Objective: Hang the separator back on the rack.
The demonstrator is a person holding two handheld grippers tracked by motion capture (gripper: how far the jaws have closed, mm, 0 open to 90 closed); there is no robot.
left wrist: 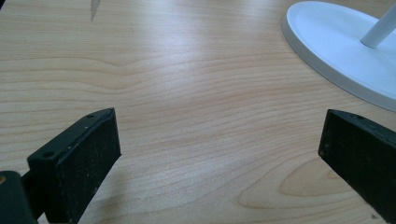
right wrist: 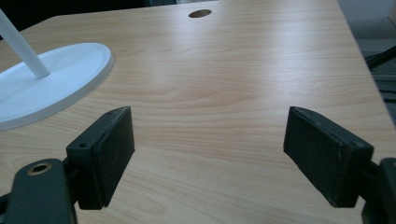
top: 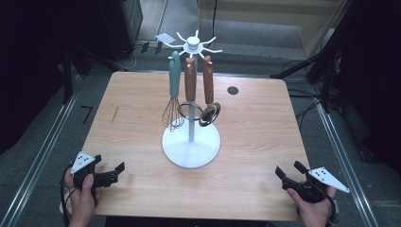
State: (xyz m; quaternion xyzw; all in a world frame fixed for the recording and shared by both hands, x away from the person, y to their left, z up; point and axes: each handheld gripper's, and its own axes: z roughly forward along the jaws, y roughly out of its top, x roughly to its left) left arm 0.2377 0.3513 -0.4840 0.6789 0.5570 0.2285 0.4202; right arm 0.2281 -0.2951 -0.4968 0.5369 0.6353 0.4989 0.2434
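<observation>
both grippers idle at the near edge, rack loaded

wooden table (top: 255, 142), pale grain, small dark round hole (top: 232, 90) toward the far side. at centre stands the white utensil rack (top: 191, 142): round base, thin pole, spoked hook ring on top. it holds three things, hung side by side: a teal-handled whisk (top: 173, 94), then two wood-handled utensils, the nearer-right one a metal ladle (top: 208, 113) (the middle one's head is hard to make out).

left gripper (top: 113, 172) at the near left corner, jaws spread wide, nothing between them. right gripper (top: 289, 171) at the near right, likewise wide and empty.

risk, as i judge it: a reach into the cluster could snag a neighbouring handle, swing it off its hook, or tip the rack by its pole.
</observation>
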